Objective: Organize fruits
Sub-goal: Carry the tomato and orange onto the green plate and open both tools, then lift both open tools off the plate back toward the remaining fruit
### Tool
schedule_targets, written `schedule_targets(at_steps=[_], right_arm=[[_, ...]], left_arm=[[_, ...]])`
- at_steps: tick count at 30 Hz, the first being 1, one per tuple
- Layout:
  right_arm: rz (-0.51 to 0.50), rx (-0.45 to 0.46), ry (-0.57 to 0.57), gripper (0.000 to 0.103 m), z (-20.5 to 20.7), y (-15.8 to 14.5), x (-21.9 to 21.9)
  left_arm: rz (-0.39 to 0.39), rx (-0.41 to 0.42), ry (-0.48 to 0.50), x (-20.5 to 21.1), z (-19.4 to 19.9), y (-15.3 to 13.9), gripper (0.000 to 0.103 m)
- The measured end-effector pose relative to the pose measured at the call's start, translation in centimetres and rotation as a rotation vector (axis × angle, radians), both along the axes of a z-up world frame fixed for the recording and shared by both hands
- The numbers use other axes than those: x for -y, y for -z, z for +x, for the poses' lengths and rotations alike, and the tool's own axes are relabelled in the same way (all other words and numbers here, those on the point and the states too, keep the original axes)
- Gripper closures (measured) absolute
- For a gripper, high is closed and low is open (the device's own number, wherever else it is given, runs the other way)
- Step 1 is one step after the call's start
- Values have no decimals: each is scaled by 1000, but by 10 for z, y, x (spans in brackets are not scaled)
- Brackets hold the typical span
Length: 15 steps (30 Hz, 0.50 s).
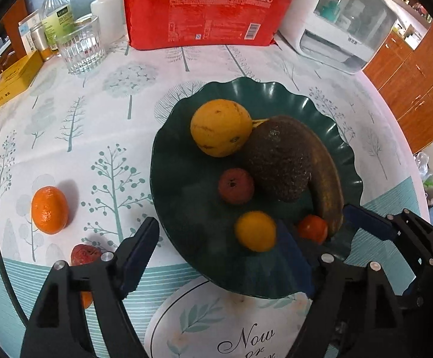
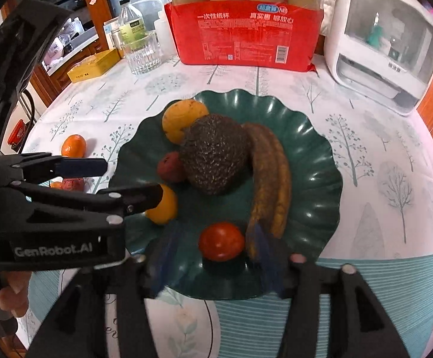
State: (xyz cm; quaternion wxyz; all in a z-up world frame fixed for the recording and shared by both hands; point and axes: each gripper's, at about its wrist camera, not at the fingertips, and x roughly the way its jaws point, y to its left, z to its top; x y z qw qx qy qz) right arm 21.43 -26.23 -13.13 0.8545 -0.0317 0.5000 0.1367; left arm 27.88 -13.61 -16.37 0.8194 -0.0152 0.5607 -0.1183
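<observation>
Blue-padded fingers of the left gripper (image 1: 216, 256) fill the near edge of its view, spread wide and holding nothing, with a small orange (image 1: 255, 231) lying free on the plate (image 1: 186, 179) between them. Right gripper (image 2: 219, 262) stands likewise over the plate's near rim, its blurred jaws apart on either side of a tomato (image 2: 221, 241) without pressing it. Both fruits sit loose on the dish, so each looks like a piece just set down rather than one about to be lifted.

Plate contents are crowded toward the middle: a yellow fruit (image 1: 220, 127) at the back, a dark rough avocado (image 1: 277, 161) leaning against a browned banana (image 1: 328, 179), and a small red fruit (image 1: 236, 185) in front. Gathering them there seems to be the point of the task.

Off the plate on the tablecloth (image 1: 97, 104), a mandarin (image 1: 49, 210) stands well to the left, and a red fruit (image 1: 85, 254) lies partly hidden behind the left gripper's finger. Those probably go in next.
</observation>
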Motion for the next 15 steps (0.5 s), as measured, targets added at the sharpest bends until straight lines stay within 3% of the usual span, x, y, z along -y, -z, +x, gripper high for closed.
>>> schedule_targets(at_steps=[15], right_arm=[[10,21,34,43,-4,-13,6]], left_arm=[[-1,23,-10,-5,-7,-12,23]])
